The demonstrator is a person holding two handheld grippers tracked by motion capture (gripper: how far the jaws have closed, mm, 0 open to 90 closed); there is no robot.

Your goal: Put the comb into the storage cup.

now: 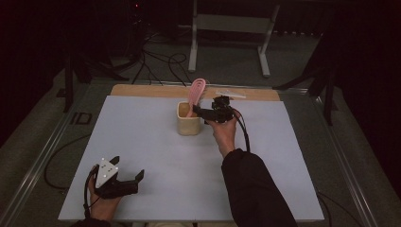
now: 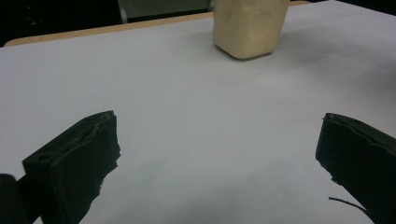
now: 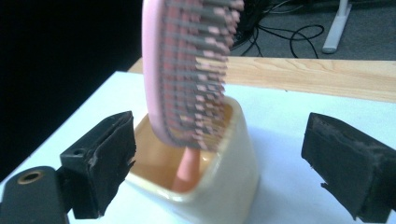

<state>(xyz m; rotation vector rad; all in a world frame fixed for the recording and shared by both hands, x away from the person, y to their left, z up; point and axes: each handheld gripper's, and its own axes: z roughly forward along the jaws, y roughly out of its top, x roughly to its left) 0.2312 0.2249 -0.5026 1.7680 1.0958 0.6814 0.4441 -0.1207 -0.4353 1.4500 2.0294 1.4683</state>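
Observation:
A cream square cup [image 1: 188, 124] [image 2: 250, 25] [image 3: 224, 175] stands on the white sheet at the middle back. A pink hairbrush [image 1: 195, 94] [image 3: 187, 70] stands in it, handle down, head leaning back and right. My right gripper [image 1: 200, 112] [image 3: 219, 158] is just right of the cup, open, its jaws either side of the cup's rim with the brush head between and beyond them, nothing gripped. My left gripper [image 1: 127, 169] [image 2: 219, 161] rests at the front left of the sheet, open and empty, pointing toward the cup.
The white sheet [image 1: 156, 156] covers a wooden tabletop whose bare strip [image 1: 142, 90] shows along the back. A pale flat item [image 1: 231, 93] lies on that strip behind my right gripper. Cables [image 1: 161, 66] and a stand's legs [image 1: 227, 28] are on the floor beyond.

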